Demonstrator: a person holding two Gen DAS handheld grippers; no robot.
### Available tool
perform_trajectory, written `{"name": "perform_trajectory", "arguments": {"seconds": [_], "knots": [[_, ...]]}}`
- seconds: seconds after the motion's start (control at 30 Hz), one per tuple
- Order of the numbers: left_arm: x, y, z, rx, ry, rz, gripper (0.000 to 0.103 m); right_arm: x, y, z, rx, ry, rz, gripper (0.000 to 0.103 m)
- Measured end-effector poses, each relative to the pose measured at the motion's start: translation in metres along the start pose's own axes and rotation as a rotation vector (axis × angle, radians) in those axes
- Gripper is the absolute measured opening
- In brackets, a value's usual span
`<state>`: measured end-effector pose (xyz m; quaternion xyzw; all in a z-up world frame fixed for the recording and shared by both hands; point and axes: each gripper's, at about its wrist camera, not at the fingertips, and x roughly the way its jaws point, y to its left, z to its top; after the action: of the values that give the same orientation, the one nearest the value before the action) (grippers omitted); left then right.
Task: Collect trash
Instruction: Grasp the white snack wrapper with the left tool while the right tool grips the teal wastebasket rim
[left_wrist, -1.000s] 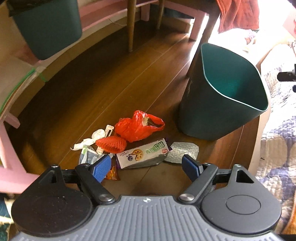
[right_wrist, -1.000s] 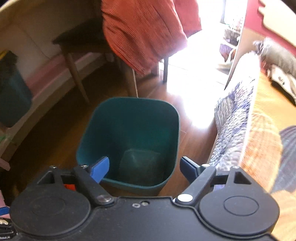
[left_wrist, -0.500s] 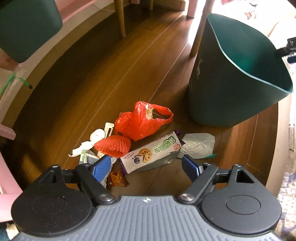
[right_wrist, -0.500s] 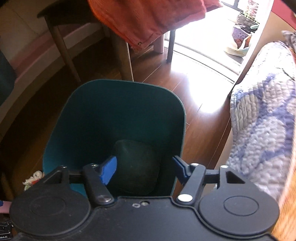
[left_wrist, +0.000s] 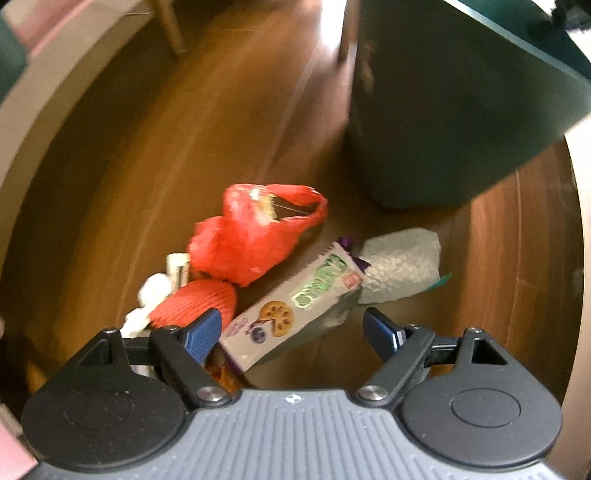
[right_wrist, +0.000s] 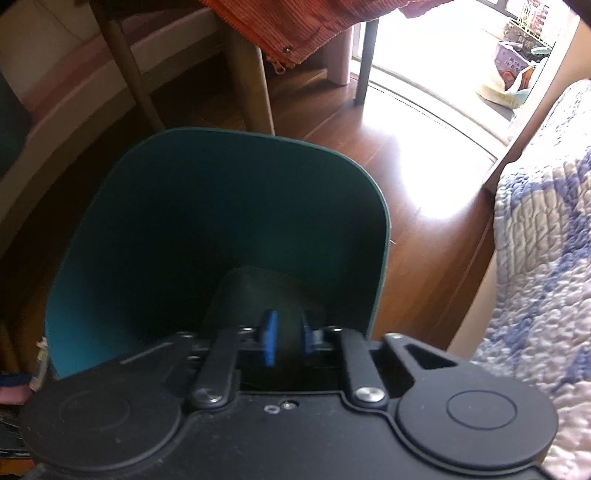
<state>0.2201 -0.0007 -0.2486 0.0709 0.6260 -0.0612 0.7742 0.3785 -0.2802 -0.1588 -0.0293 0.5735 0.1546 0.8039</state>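
Since the earlier frames, the right claw (right_wrist: 286, 341) has drawn its pads nearly together at the near rim of the green bin (right_wrist: 229, 221); whether they pinch that rim cannot be told. Meanwhile the left claw (left_wrist: 291, 328) has dropped closer to the litter, pads spread wide. Nothing is collected yet: the bin looks bare inside. On the floor (left_wrist: 184, 147) beside the bin lie a cookie wrapper (left_wrist: 291, 306) between the left pads, a red plastic bag (left_wrist: 251, 236), an orange foam net (left_wrist: 195, 302), a silver bubble pouch (left_wrist: 402, 262) and white scraps (left_wrist: 151, 295). Chair legs (right_wrist: 125, 62) and a quilted bed (right_wrist: 546, 240) crowd round, though neither blocks the pile.
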Motion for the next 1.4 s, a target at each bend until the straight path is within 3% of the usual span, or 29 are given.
{"name": "perform_trajectory", "arguments": {"seconds": [0.1, 0.37, 0.6, 1.1, 1.17, 1.33, 1.4], "knots": [[0.025, -0.004, 0.004, 0.061, 0.032, -0.03, 0.084, 0.001, -0.003, -0.004, 0.009, -0.007, 0.007, 0.0], [0.092, -0.012, 0.012, 0.215, 0.095, -0.009, 0.084, 0.007, -0.01, -0.001, 0.042, 0.015, 0.021, 0.0], [0.13, -0.023, 0.002, 0.372, 0.155, 0.012, 0.084, 0.012, -0.003, -0.001, -0.04, 0.042, 0.025, 0.0], [0.162, 0.008, 0.015, 0.178, 0.234, -0.04, 0.082, 0.007, -0.014, -0.011, -0.001, -0.049, 0.032, 0.0], [0.162, 0.008, 0.015, 0.191, 0.235, -0.03, 0.071, 0.006, -0.015, -0.012, 0.005, -0.062, 0.03, 0.0], [0.159, 0.0, 0.016, 0.184, 0.237, -0.019, 0.059, 0.007, -0.014, -0.013, 0.002, -0.093, 0.021, 0.0], [0.156, -0.002, 0.016, 0.158, 0.238, -0.021, 0.05, 0.008, -0.014, -0.012, -0.002, -0.105, 0.016, 0.0]]}}
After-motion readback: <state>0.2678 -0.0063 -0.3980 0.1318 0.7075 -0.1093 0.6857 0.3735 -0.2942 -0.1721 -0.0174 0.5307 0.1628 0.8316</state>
